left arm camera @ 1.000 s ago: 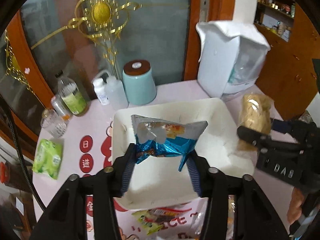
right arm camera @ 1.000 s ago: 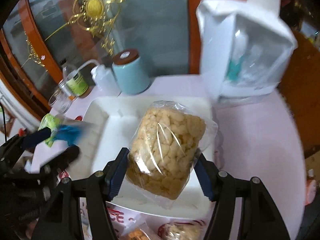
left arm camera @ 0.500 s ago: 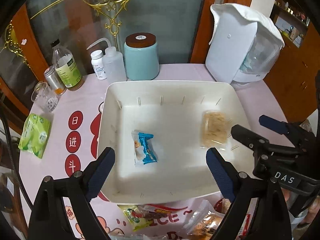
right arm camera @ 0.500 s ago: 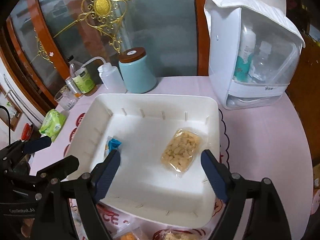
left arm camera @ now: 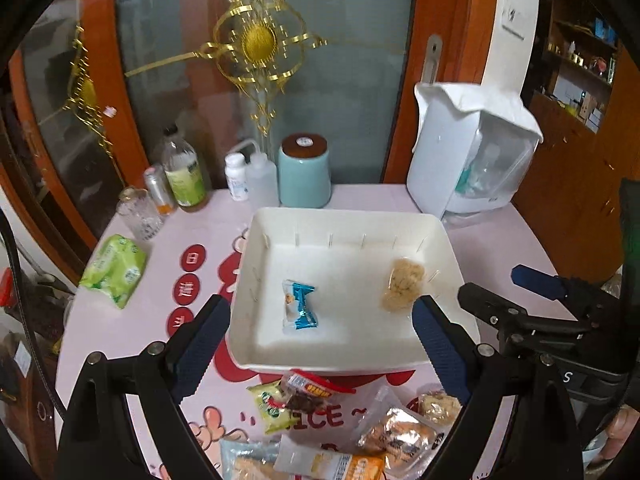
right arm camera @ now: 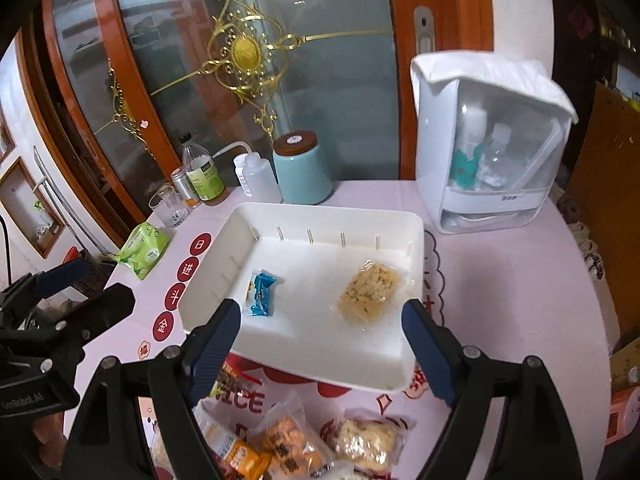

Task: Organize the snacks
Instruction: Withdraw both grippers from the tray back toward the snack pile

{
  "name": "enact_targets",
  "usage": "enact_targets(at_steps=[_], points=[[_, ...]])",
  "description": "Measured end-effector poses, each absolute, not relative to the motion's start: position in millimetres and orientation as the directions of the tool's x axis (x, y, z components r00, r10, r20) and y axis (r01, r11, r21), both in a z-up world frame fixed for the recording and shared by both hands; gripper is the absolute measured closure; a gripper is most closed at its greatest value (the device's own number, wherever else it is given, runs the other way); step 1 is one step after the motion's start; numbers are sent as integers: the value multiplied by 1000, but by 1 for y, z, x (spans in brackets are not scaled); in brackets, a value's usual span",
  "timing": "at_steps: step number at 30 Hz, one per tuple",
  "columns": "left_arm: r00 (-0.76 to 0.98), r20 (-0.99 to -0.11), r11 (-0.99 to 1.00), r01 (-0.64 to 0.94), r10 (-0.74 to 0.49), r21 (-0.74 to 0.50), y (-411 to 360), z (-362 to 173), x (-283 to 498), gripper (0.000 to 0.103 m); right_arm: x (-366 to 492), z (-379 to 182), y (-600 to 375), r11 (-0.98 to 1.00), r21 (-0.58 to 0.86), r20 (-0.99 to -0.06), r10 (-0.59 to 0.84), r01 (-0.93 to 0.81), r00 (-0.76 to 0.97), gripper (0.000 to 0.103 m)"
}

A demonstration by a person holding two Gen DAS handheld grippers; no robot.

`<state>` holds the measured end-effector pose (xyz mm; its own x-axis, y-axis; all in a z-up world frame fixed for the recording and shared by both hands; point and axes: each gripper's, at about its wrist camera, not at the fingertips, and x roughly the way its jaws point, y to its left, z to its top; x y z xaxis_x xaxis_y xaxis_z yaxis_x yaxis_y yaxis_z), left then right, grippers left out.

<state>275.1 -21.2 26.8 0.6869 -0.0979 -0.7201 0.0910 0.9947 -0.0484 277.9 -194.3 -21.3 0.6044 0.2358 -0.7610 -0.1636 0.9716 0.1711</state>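
A white tray (left arm camera: 344,220) (right arm camera: 320,216) sits mid-table. In it lie a blue snack packet (left arm camera: 299,309) (right arm camera: 261,289) on the left and a clear bag of puffed snacks (left arm camera: 403,283) (right arm camera: 369,293) on the right. My left gripper (left arm camera: 320,340) is open and empty, above the tray's near edge. My right gripper (right arm camera: 322,340) is open and empty, also over the near edge. Several loose snack packets (left arm camera: 340,428) (right arm camera: 296,440) lie on the table in front of the tray.
Behind the tray stand a teal jar (left arm camera: 305,172), a squeeze bottle (left arm camera: 260,178), a green-label bottle (left arm camera: 184,176) and a glass (left arm camera: 140,216). A green packet (left arm camera: 114,270) lies at left. A white appliance (left arm camera: 468,152) stands back right.
Both grippers opened and let go their snacks, which now lie in the tray. Both grippers then drew back and up from the tray.
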Motion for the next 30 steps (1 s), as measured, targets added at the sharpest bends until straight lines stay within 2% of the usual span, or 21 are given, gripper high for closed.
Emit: enact_targets(at_steps=[7,15,23,30], points=[[711,-696,993,118,-100,-23,-18,57,233,11,233,12,-195,977,124,-732,210,-175,648,19],[711,-688,985,167,-145,-36,-9,67,187,11,172,34,-187,980,115,-704,194,-159,683,19],[674,-718,980,188,-176,-64,17,53,140,11,120,21,-174,982,131,-718,190,-138,670,19],[669,-723,981,184,-173,-64,39,27,106,11,84,-11,-167,989,90,-758,143,-116,636,19]])
